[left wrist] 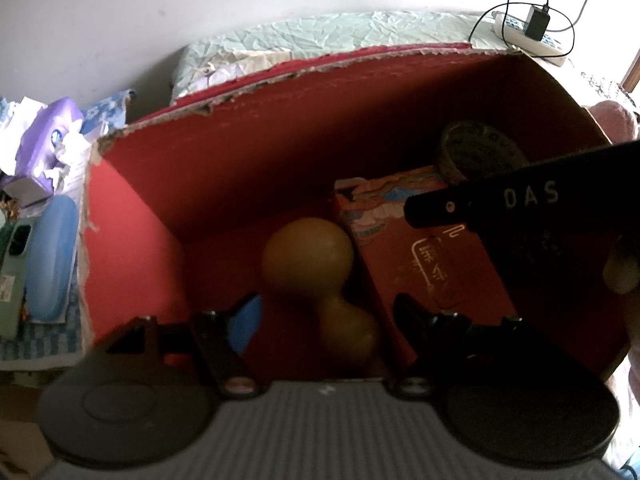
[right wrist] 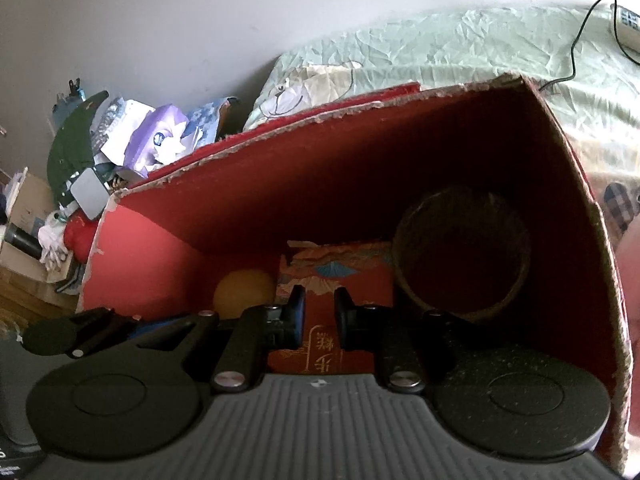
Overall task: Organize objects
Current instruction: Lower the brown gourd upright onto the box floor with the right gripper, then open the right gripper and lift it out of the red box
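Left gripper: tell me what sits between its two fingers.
In the left wrist view, the yellow gourd lies in the red cardboard box between the open left gripper fingers; neither pad visibly touches it. The red patterned box lies beside it.

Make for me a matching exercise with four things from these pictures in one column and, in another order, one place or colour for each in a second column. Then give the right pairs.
Things:
1. gourd
2. round tin
3. blue case
4. charger

Place or colour:
A. outside the red box, beside its left wall
B. plugged into the white power strip on the bed
C. tan, lying in the middle of the box floor
D. in the far right corner of the box

Pairs: 1-C, 2-D, 3-A, 4-B
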`<action>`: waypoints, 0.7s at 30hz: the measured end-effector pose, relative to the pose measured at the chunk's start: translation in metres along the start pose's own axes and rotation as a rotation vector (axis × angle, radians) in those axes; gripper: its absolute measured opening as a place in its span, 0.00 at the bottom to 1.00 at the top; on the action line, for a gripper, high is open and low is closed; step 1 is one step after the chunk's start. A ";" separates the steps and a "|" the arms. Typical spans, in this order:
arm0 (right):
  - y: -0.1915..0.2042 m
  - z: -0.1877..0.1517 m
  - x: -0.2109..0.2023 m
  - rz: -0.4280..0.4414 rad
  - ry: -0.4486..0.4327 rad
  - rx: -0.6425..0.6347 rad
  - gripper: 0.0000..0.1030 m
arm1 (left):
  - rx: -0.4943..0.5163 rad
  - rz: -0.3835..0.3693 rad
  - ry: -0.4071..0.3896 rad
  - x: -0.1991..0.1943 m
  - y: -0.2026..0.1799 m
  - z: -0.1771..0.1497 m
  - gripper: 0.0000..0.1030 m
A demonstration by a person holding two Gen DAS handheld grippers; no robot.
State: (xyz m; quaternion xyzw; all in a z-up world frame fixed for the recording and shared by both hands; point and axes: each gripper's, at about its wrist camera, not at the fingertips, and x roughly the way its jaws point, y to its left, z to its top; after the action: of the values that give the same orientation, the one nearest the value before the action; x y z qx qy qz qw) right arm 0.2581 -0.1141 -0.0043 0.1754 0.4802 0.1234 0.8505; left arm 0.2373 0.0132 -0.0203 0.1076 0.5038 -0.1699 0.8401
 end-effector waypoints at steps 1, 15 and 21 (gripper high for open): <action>0.001 0.000 0.000 0.002 -0.002 -0.005 0.17 | 0.001 0.001 -0.001 0.000 0.000 0.000 0.75; -0.001 0.002 0.000 0.042 0.008 -0.008 0.17 | 0.003 0.028 0.002 -0.001 -0.002 0.001 0.77; -0.001 0.003 0.001 0.068 0.011 -0.022 0.17 | -0.005 0.028 0.012 0.000 0.000 0.003 0.78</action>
State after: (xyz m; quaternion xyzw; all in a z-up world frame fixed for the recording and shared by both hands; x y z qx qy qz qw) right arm 0.2608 -0.1148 -0.0041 0.1816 0.4774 0.1582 0.8450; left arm 0.2397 0.0124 -0.0188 0.1135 0.5077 -0.1562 0.8396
